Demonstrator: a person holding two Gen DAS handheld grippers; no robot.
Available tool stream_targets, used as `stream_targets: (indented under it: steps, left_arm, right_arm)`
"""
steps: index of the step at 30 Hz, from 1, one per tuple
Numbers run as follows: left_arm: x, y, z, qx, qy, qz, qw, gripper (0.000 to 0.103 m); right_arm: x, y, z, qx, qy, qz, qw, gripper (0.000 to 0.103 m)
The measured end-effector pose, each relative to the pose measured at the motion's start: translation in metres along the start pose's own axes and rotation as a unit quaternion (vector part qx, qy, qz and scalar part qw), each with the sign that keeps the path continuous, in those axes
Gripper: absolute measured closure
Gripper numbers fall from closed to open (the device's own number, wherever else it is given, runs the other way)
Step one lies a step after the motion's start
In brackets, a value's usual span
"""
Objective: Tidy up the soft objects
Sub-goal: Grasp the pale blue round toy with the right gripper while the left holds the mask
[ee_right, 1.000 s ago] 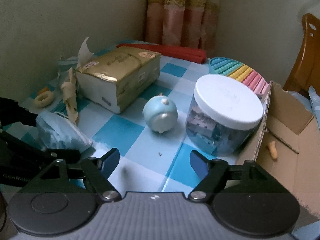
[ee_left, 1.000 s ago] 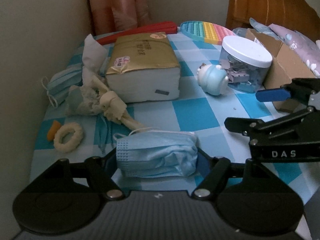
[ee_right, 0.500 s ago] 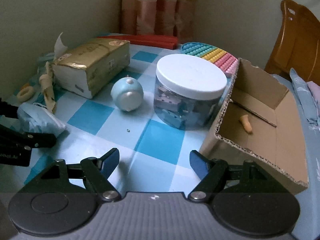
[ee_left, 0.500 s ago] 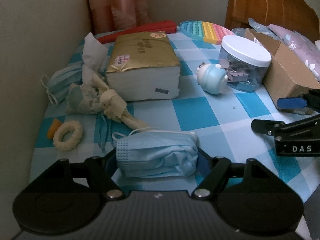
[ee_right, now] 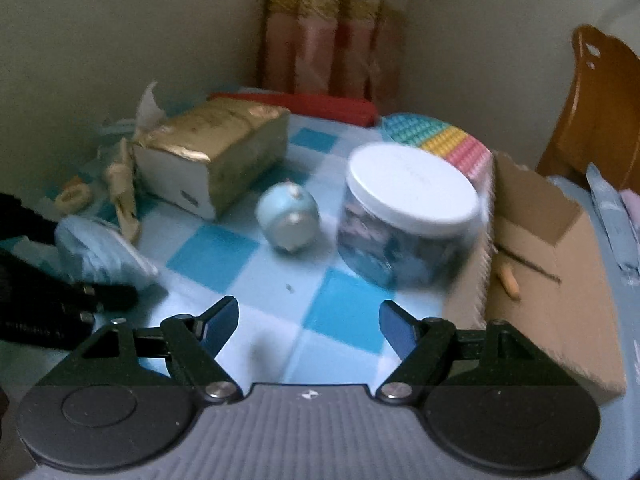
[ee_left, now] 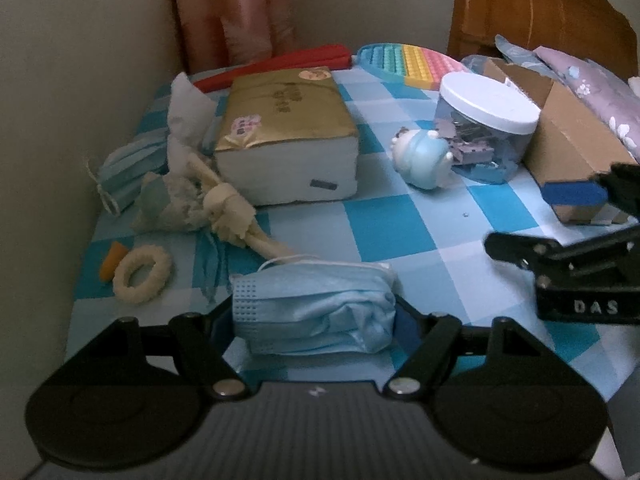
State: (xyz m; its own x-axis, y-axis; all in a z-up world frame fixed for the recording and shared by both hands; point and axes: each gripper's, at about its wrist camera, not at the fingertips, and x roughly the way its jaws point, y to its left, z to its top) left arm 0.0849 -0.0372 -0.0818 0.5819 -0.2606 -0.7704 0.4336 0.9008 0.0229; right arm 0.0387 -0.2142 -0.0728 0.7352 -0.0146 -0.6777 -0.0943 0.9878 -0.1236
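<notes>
Blue-and-white checked cloth (ee_left: 384,232) covered the counter I was working over, which sat pushed into a corner of plain cream walls with a pink-and-gold curtain (ee_left: 236,12) hanging behind it and a wooden chair (ee_right: 600,108) off to the right.

My left gripper (ee_left: 314,320) had its fingers closed on a crumpled blue face mask (ee_left: 316,312), pinched between the pads just above the cloth at the near edge. My right gripper (ee_right: 308,320) hovered over the checks with its fingers spread wide and nothing between them; from the left wrist view I could see it at the right edge, close to the box.

Along the right side stood an open cardboard box (ee_right: 560,264), and inside it I could make out one small orange piece (ee_right: 509,282) lying on the bottom. Touching the box's left wall was a clear round jar (ee_right: 404,220) with a white lid, filled with what looked like binder clips. A pale blue round toy (ee_right: 288,216) sat just beside the jar.

Further left lay a gold-wrapped tissue pack (ee_left: 284,136), and beyond it a red flat case (ee_left: 280,64) and a rainbow pop mat (ee_left: 412,64). Near the left wall I counted a second face mask (ee_left: 128,172), a cream rag doll (ee_left: 216,204), a cream scrunchie (ee_left: 142,276) and an orange earplug (ee_left: 111,264) touching it
</notes>
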Motion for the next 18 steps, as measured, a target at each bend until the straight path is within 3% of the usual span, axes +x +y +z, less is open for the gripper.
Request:
stream_targets:
  steps: [9, 18]
  left_arm:
    - [0.004, 0.011, -0.002, -0.007, 0.007, 0.001, 0.9999, 0.027]
    - [0.005, 0.014, -0.002, -0.008, 0.007, -0.010, 0.9999, 0.027]
  right_arm:
    - [0.029, 0.016, 0.030, -0.026, -0.024, 0.001, 0.999, 0.030]
    - [0.048, 0.031, 0.039, -0.053, -0.028, -0.017, 0.998, 0.040]
